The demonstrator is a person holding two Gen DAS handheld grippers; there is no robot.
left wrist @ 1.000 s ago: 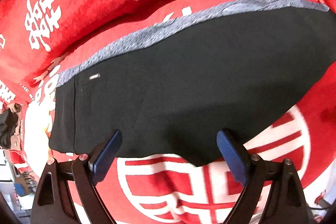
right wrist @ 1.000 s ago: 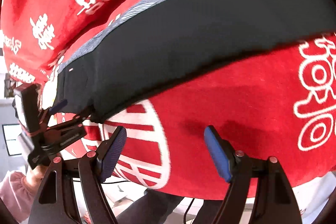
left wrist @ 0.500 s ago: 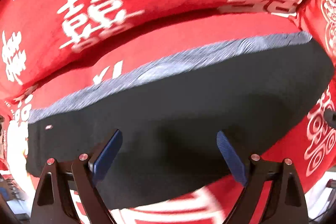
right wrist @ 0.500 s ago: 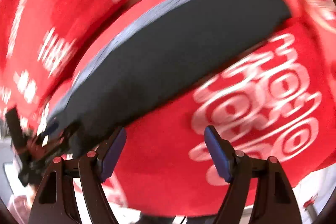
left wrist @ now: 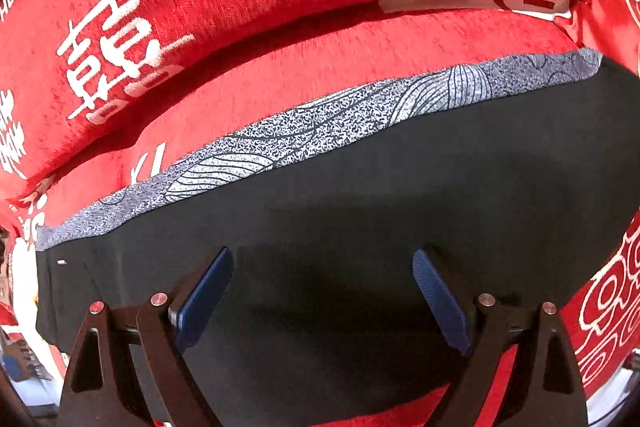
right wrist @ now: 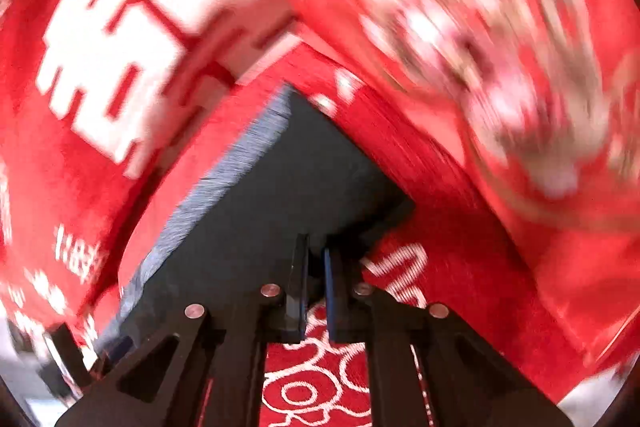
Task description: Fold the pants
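The black pants (left wrist: 360,211) lie flat on a red sofa seat, with a grey patterned strip (left wrist: 320,123) along their far edge. My left gripper (left wrist: 322,291) is open and empty, its blue pads (left wrist: 204,291) spread over the near part of the pants. In the blurred right wrist view the pants (right wrist: 288,179) show as a dark wedge. My right gripper (right wrist: 315,259) has its jaws nearly together at the near corner of the pants; whether cloth is pinched between them is unclear.
The red sofa cover with white characters (left wrist: 120,59) rises as a backrest behind the pants. A red patterned cushion (right wrist: 480,67) stands to the right. The left gripper's body (right wrist: 68,355) shows at the lower left of the right wrist view.
My right gripper has swung to the pants' right end and closed from wide open. My left gripper has moved forward over the pants and stayed open.
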